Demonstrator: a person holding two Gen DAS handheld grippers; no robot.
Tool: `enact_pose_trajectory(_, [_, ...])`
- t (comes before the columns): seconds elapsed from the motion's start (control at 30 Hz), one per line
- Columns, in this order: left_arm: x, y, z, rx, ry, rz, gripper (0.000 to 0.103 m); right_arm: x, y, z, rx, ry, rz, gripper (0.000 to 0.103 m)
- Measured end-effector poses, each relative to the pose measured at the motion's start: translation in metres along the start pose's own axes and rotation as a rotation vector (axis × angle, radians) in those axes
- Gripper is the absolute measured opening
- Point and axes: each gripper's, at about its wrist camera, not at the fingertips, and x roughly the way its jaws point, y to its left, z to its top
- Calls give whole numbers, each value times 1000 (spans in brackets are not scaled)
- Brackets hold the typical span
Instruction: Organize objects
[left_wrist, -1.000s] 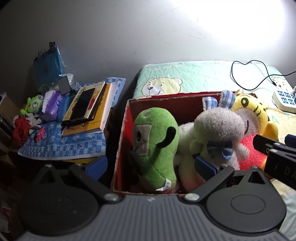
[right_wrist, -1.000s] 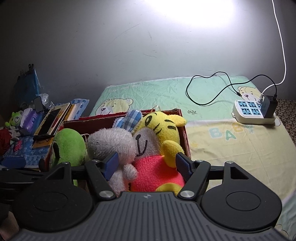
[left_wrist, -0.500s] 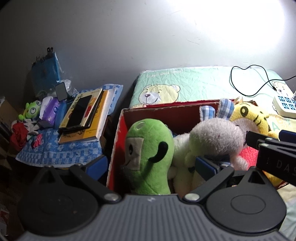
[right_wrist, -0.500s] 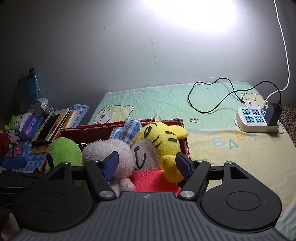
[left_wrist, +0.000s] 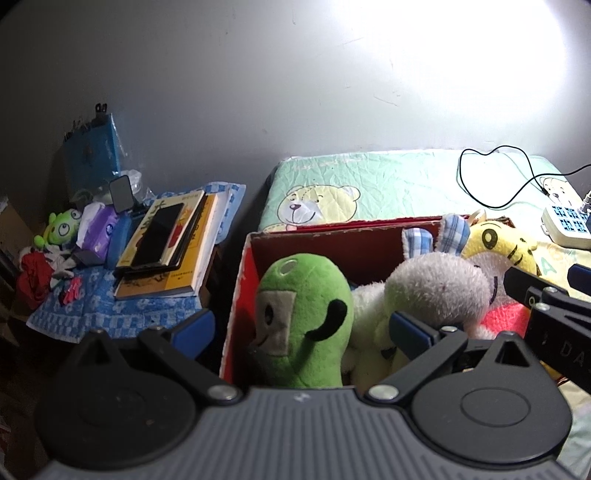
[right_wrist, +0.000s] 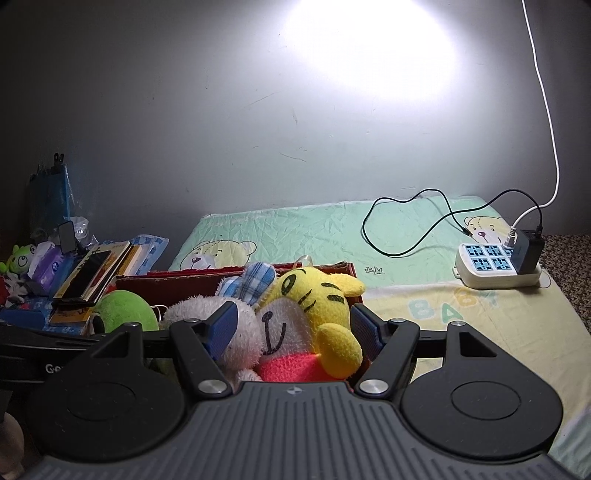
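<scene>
A red cardboard box (left_wrist: 332, 240) stands on the bed and holds plush toys. They are a green plush (left_wrist: 306, 317), a grey-white plush (left_wrist: 436, 288) with a blue checked ear, and a yellow tiger plush (left_wrist: 498, 247) in red. My left gripper (left_wrist: 301, 330) is open and empty, with the green plush between its fingers' lines. My right gripper (right_wrist: 291, 326) is open and empty, close before the tiger plush (right_wrist: 314, 295) and the grey plush (right_wrist: 207, 314). The box rim shows in the right wrist view (right_wrist: 184, 275).
A side table with a blue checked cloth (left_wrist: 110, 310) at left carries books and a phone (left_wrist: 159, 236), a tissue pack, a small green toy (left_wrist: 61, 230) and red cloth. A power strip (right_wrist: 495, 266) with cables lies on the bed sheet (right_wrist: 461, 332) at right.
Both grippers have drawn back and tilted up from the box; the toys sit lower in both views and more wall shows. Both stay open. The toys have not moved.
</scene>
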Motion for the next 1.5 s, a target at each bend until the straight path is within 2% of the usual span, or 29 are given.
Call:
enact_pose_trajectory(0.43, [0, 5, -6, -19, -13, -20, 101, -3, 6, -9, -30, -31, -15, 69])
enact_pose_trajectory(1.5, [17, 2, -10, -16, 28, -28, 101, 9, 6, -12, -26, -2, -6, 69])
